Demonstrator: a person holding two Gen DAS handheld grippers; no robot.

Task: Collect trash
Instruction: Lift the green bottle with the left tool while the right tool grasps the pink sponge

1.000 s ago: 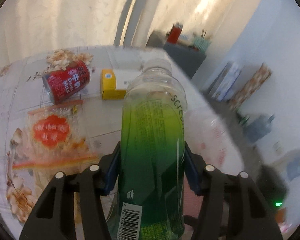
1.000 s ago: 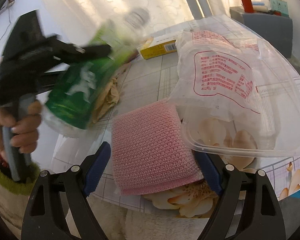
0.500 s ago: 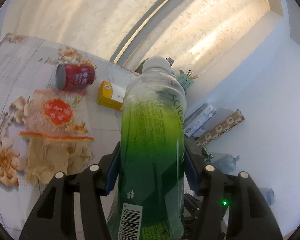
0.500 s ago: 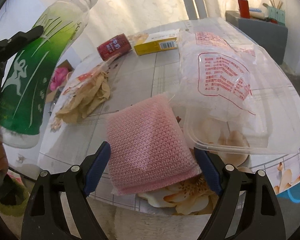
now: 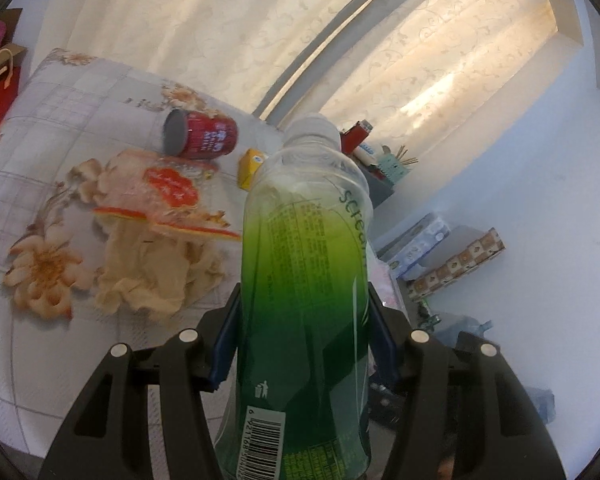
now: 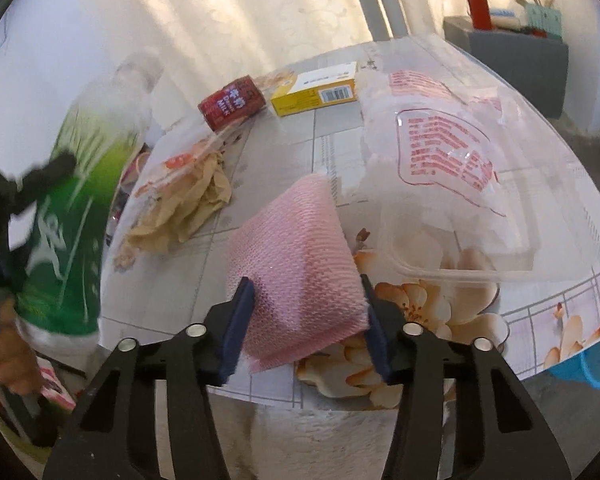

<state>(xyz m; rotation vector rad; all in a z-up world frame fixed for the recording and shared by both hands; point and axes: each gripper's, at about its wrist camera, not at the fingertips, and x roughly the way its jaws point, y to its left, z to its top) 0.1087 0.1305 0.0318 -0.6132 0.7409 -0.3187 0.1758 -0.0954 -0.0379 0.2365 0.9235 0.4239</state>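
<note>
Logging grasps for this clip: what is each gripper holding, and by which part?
Left gripper clamps the green bottle around its lower body. Right gripper pinches the pink cloth by its near edge.

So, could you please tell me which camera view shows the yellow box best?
The right wrist view: the yellow box lies whole on the table, its barcode side showing, next to the red can. In the left wrist view the green bottle hides all but one corner.

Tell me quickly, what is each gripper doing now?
Left gripper: shut on the green bottle.
Right gripper: shut on the pink sponge cloth.
</note>
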